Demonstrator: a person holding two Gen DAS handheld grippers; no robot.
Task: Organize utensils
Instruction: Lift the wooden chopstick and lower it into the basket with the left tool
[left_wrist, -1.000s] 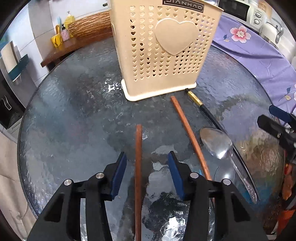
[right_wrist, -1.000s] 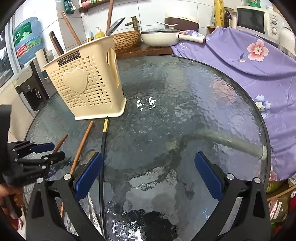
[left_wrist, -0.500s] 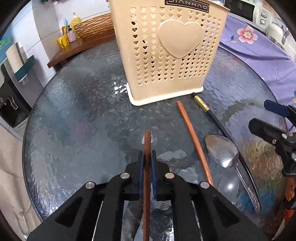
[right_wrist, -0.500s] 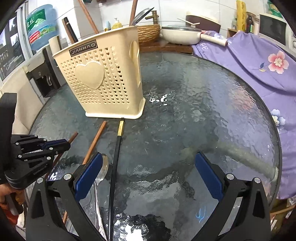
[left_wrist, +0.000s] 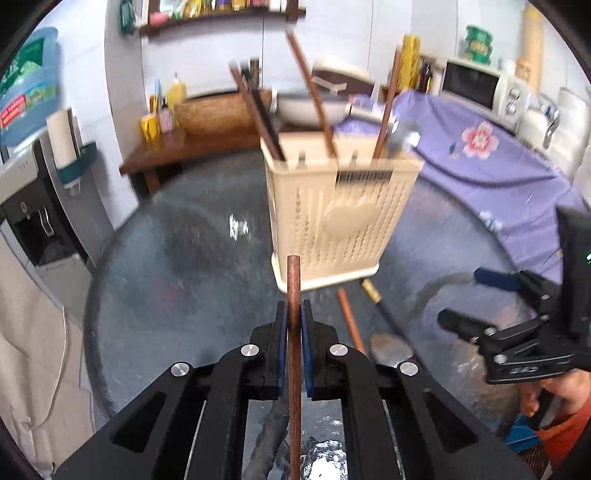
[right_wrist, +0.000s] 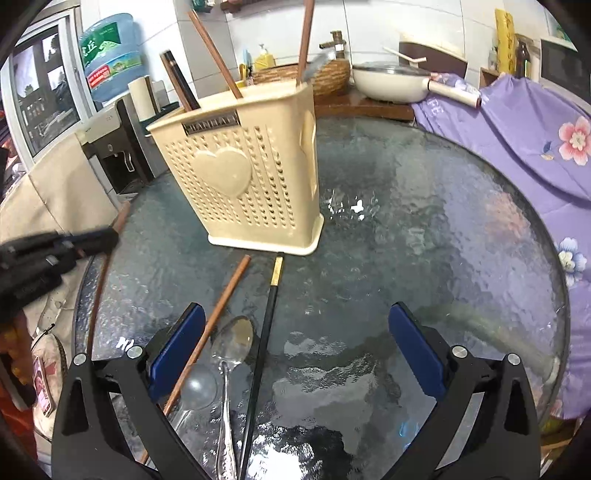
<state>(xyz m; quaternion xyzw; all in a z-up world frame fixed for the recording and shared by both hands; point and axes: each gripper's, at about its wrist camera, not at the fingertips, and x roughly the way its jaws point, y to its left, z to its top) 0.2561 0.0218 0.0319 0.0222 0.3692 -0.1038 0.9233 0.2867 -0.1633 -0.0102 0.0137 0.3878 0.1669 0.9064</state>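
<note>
My left gripper (left_wrist: 293, 314) is shut on a brown wooden chopstick (left_wrist: 294, 284) and holds it lifted, tip pointing at the cream perforated utensil holder (left_wrist: 340, 218). The holder (right_wrist: 251, 177) stands on the glass table with several chopsticks in it. My right gripper (right_wrist: 293, 350) is open and empty, low over the table. In front of it lie a brown chopstick (right_wrist: 221, 306), a metal spoon (right_wrist: 231, 350) and a black chopstick with a gold end (right_wrist: 264, 339). In the right wrist view the left gripper (right_wrist: 92, 238) is at the left edge with its chopstick.
The round textured glass table (right_wrist: 424, 229) has its edge close at left and right. A purple flowered cloth (right_wrist: 524, 125) lies at the right. A wooden side table with a basket and a white pan (right_wrist: 388, 79) stands behind. A water dispenser (right_wrist: 110, 122) stands at the back left.
My left gripper, shut on the chopstick, has lifted it off the table and tilted up to face the holder. My right gripper has moved a little towards the utensils, still open.
</note>
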